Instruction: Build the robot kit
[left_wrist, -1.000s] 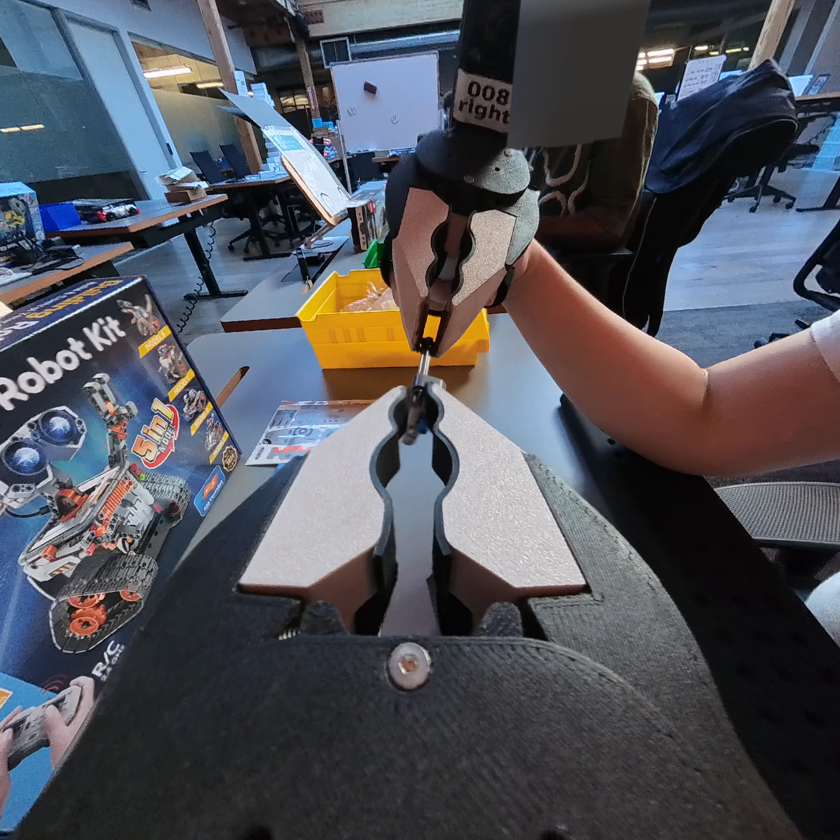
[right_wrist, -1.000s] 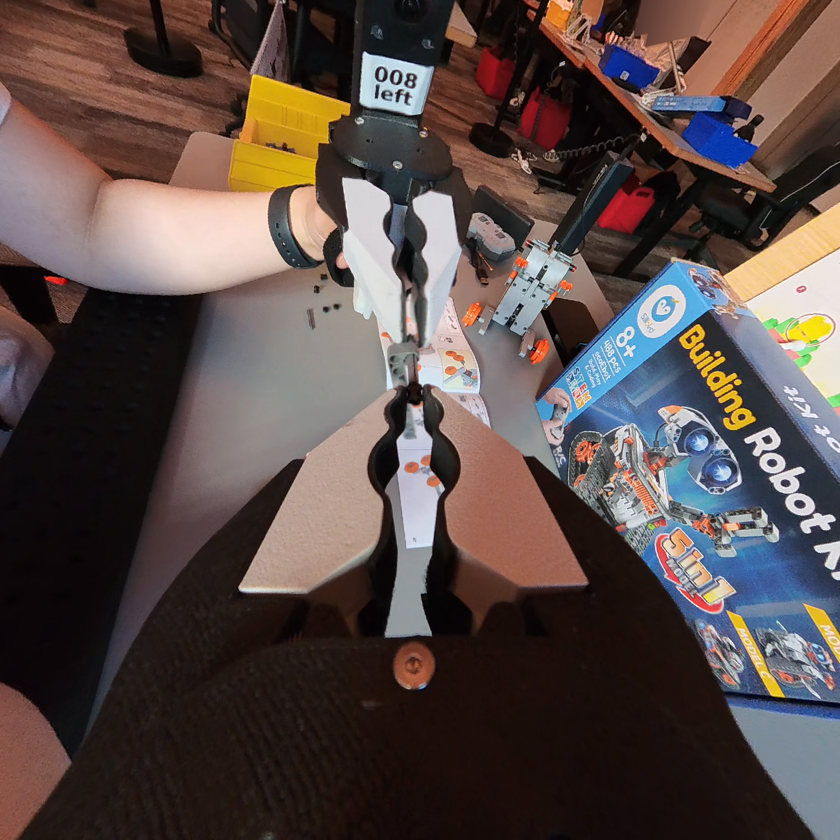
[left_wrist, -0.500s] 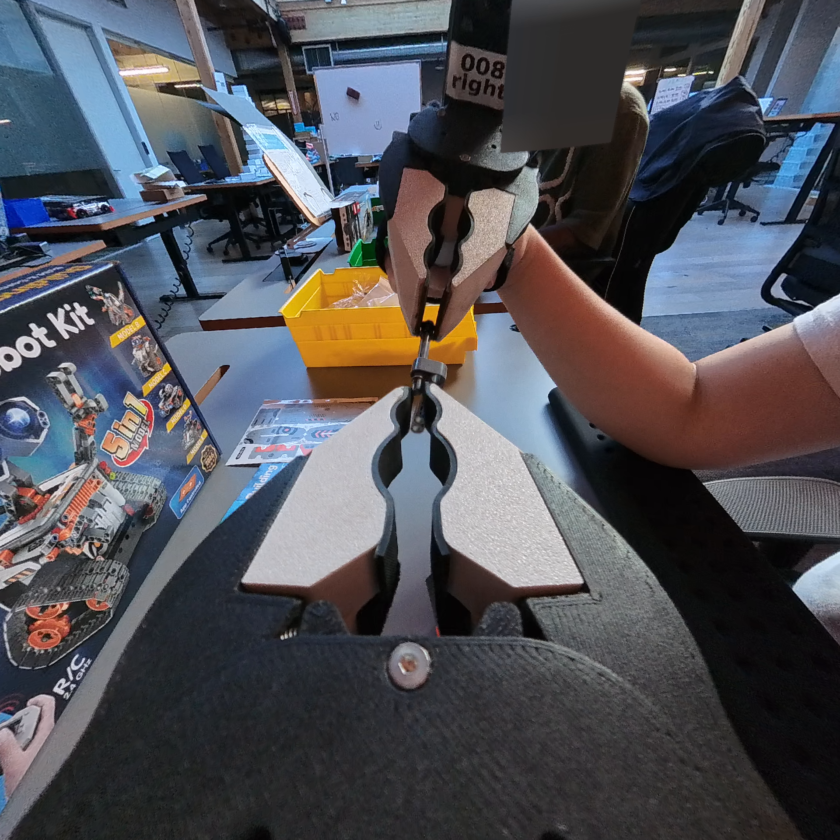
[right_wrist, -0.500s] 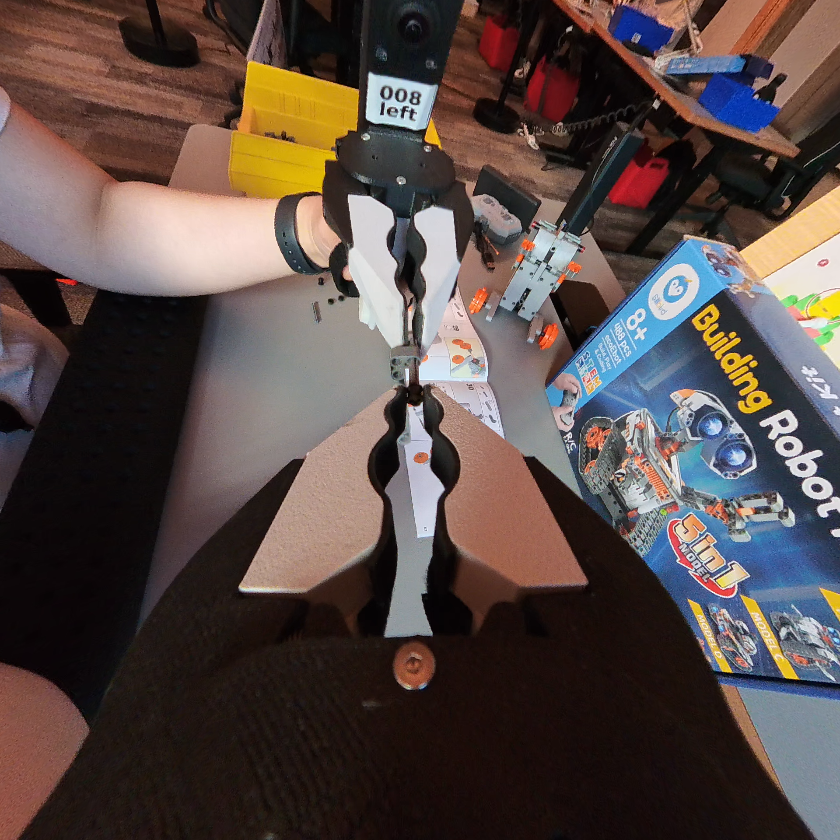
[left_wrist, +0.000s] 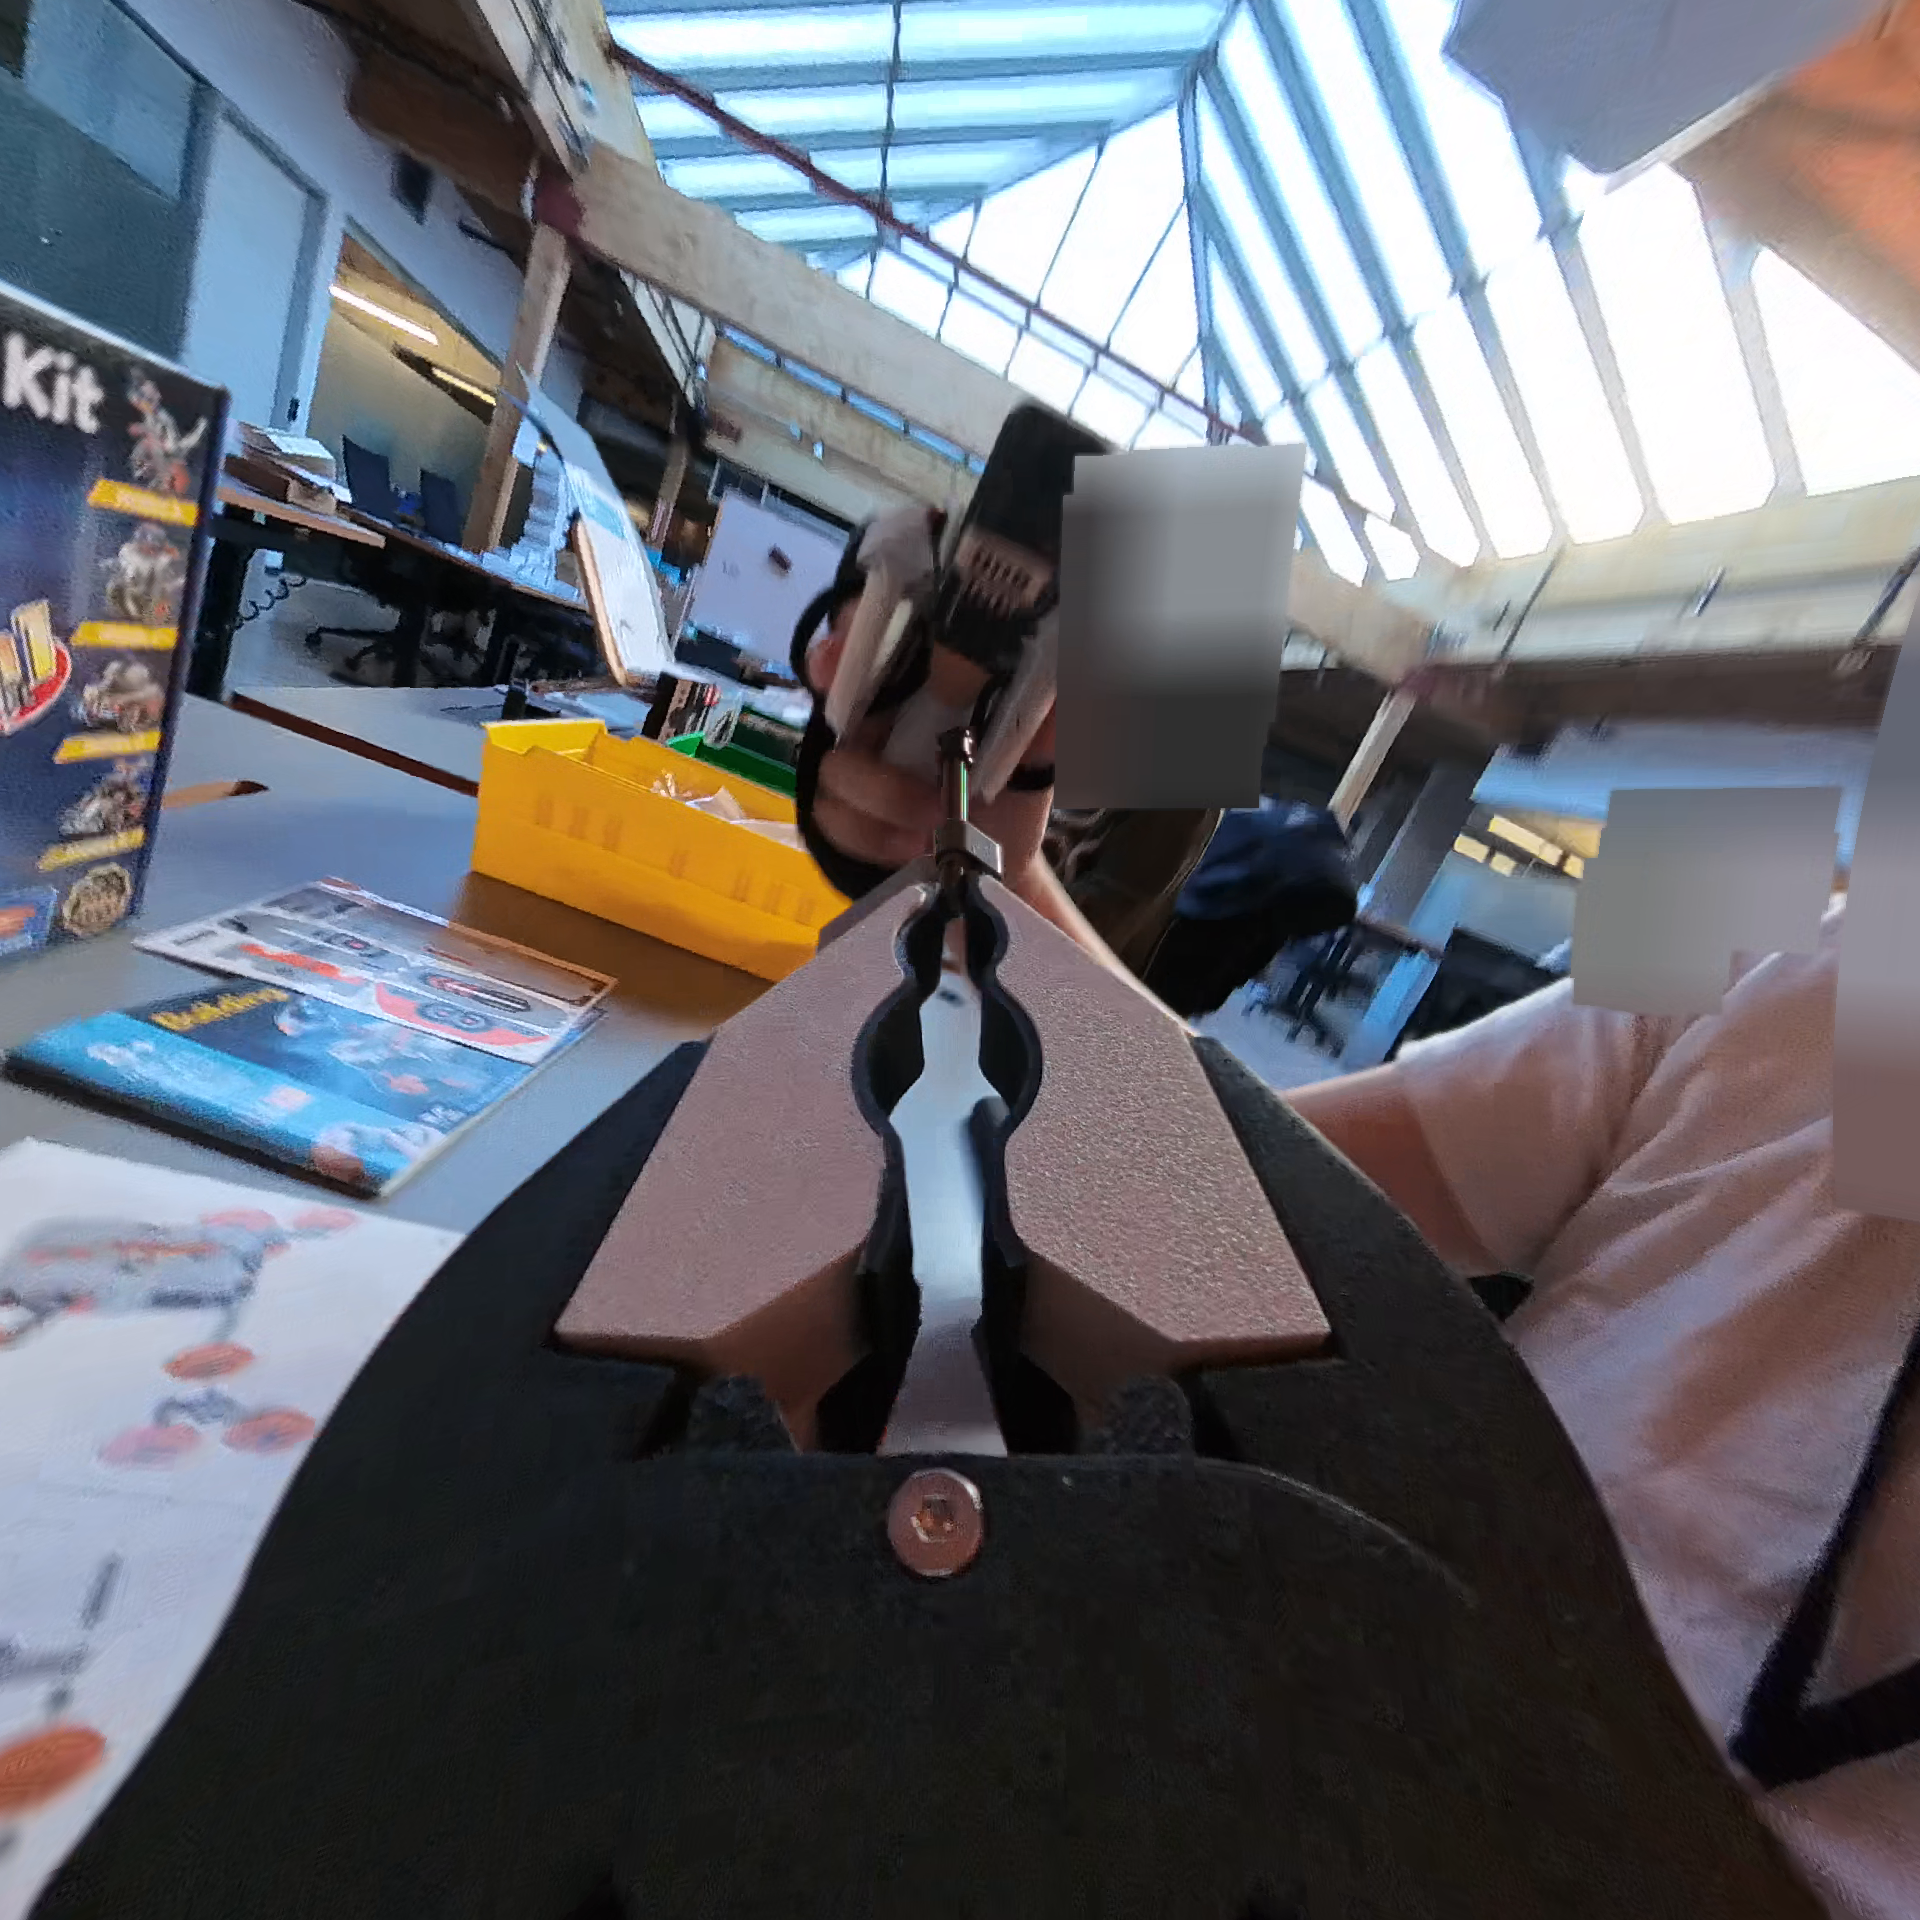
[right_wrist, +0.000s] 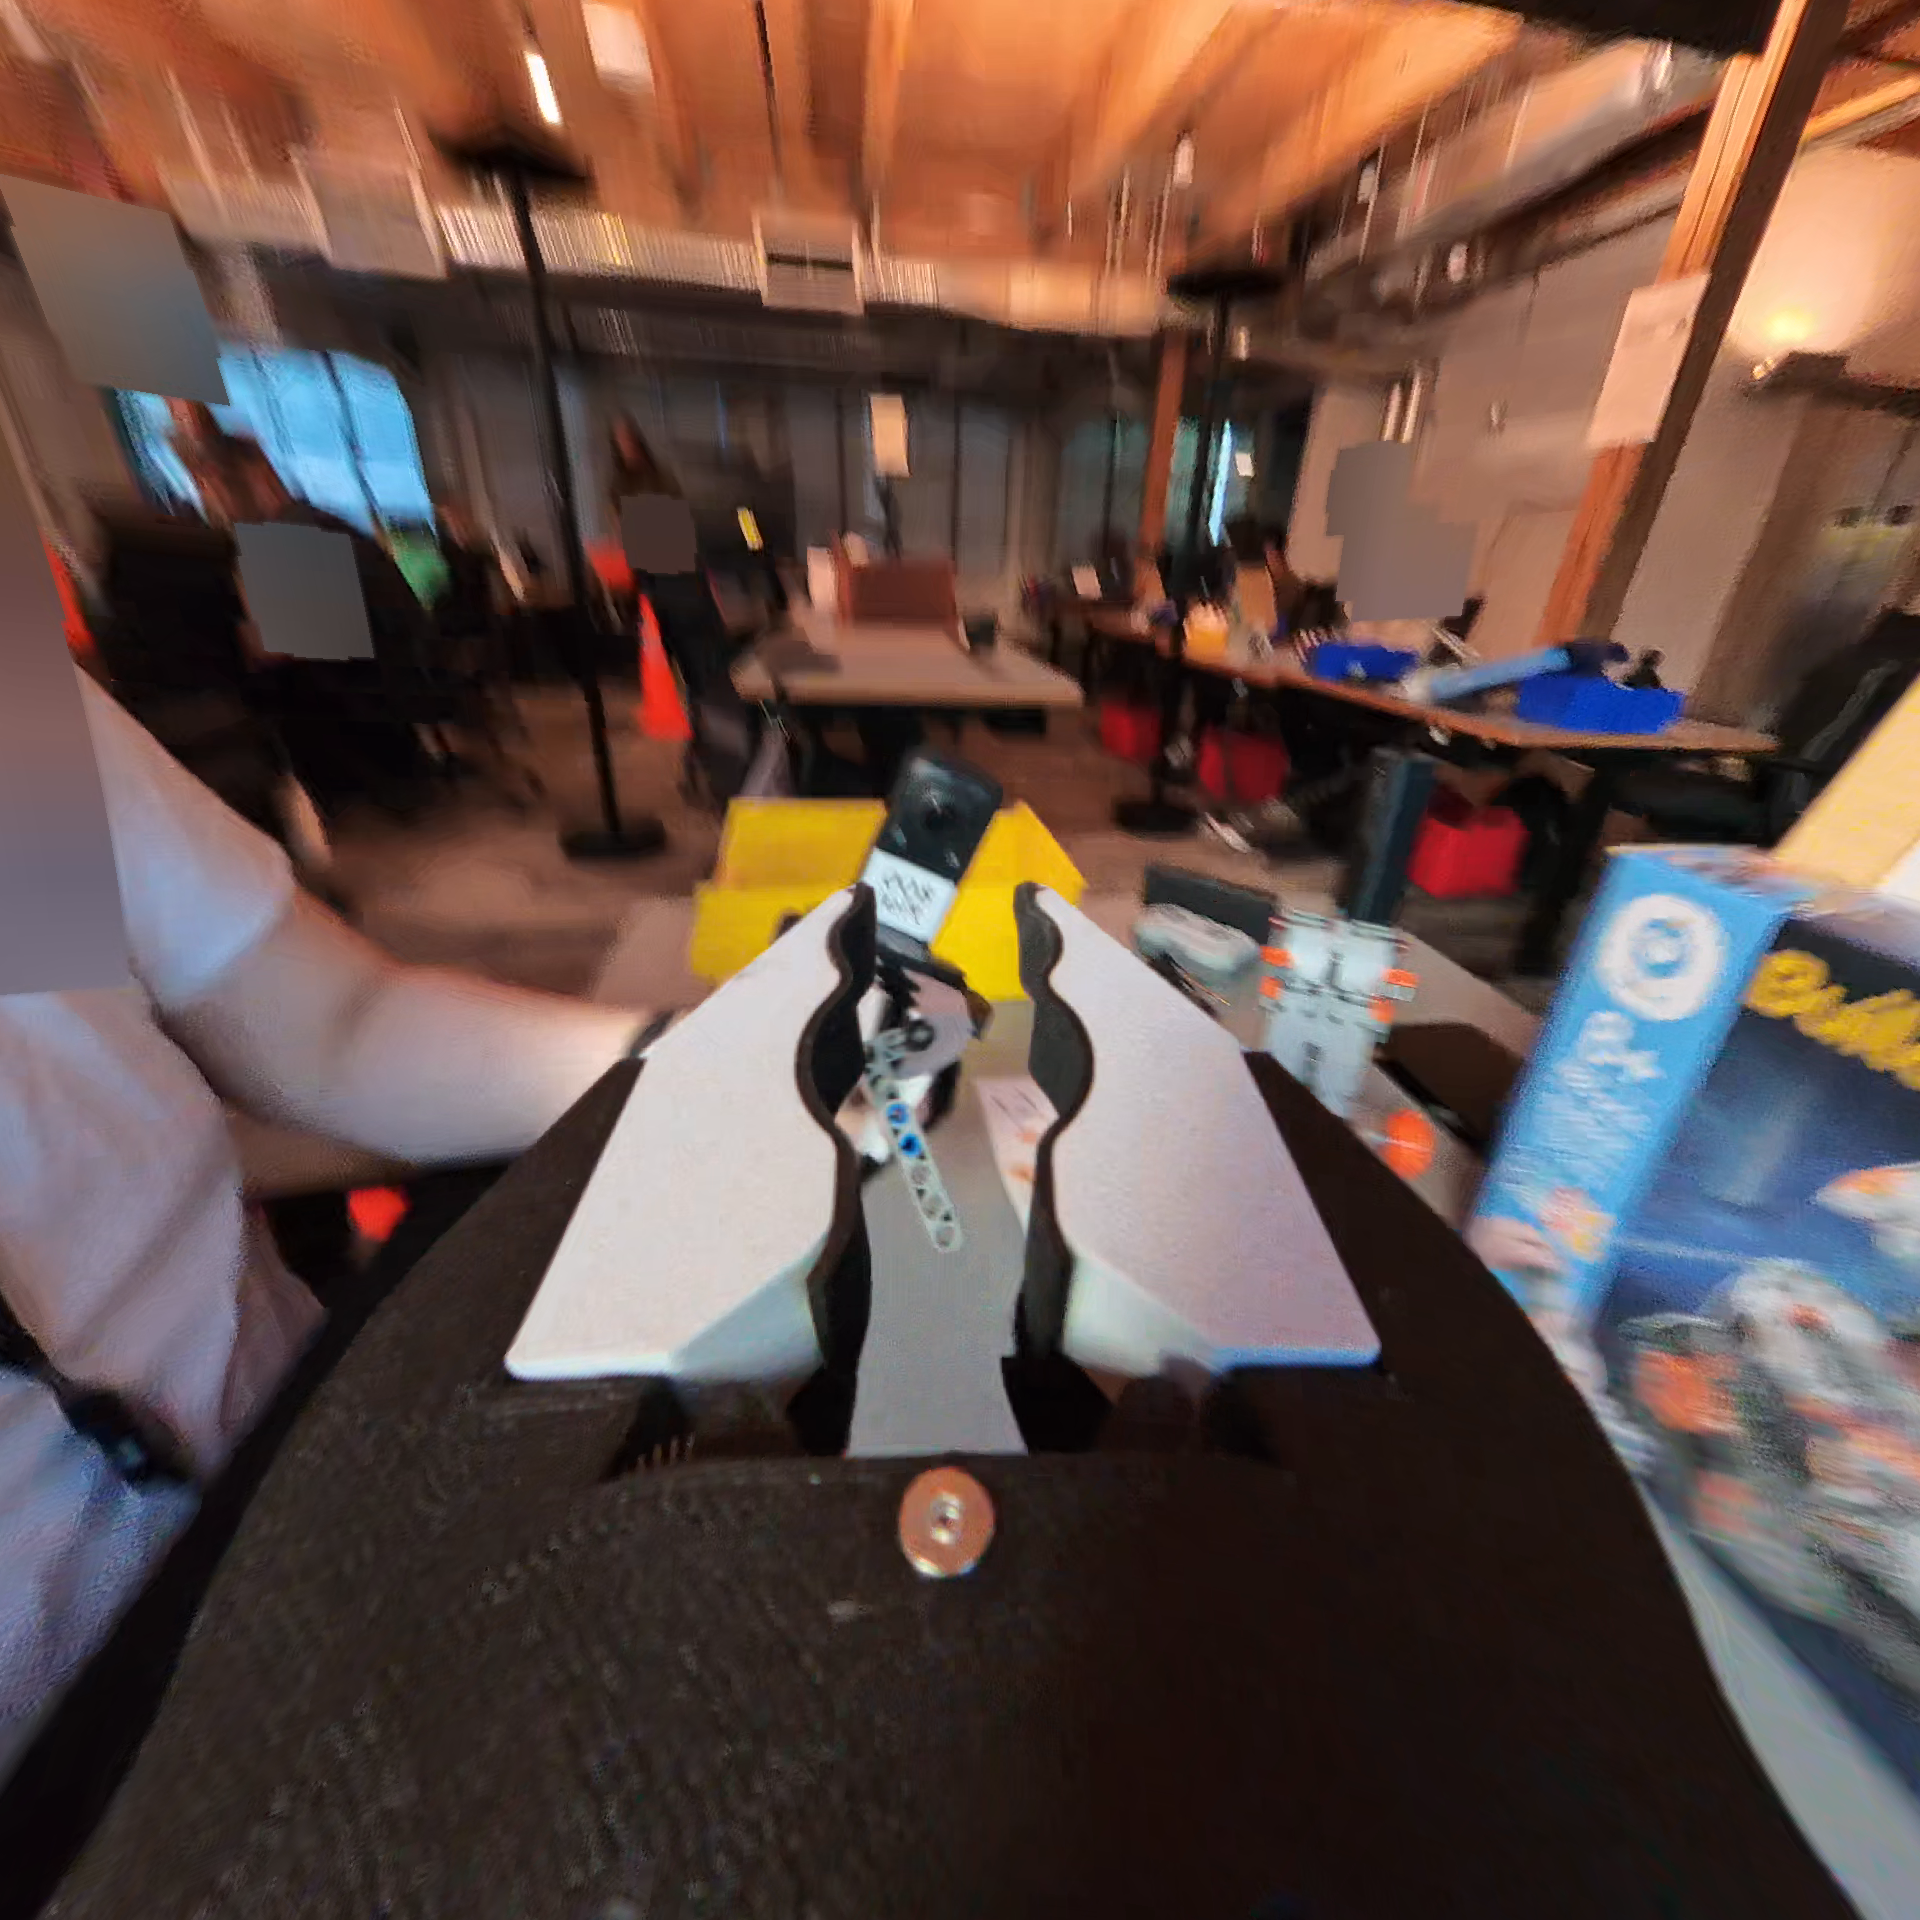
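Observation:
My left gripper (left_wrist: 958, 896) is shut on a thin grey beam with holes (left_wrist: 958, 805), which sticks out forward from its tips with a small grey block on it. In the right wrist view the left gripper (right_wrist: 914, 1003) shows farther off, with the beam (right_wrist: 920, 1164) pointing toward the camera. My right gripper (right_wrist: 943, 904) is open and empty; the beam lies beyond its spread fingers (right_wrist: 727, 1122), touching neither pad. In the left wrist view the right gripper (left_wrist: 935, 675) is blurred, just past the beam's far end.
A yellow bin (left_wrist: 644, 831) stands on the grey table (left_wrist: 312, 831). A blue kit box (left_wrist: 94, 665) is at the left and also shows in the right wrist view (right_wrist: 1714, 1143). Booklets (left_wrist: 364, 966) and a small robot model (right_wrist: 1325, 997) lie on the table. A person's arm (right_wrist: 364, 1039) reaches in. Spacing between my two grippers at the tips: around 8 cm.
My right gripper opened, let go of the beam and drew back a little. The beam stays in my left gripper. Both views tilted upward and are blurred by motion.

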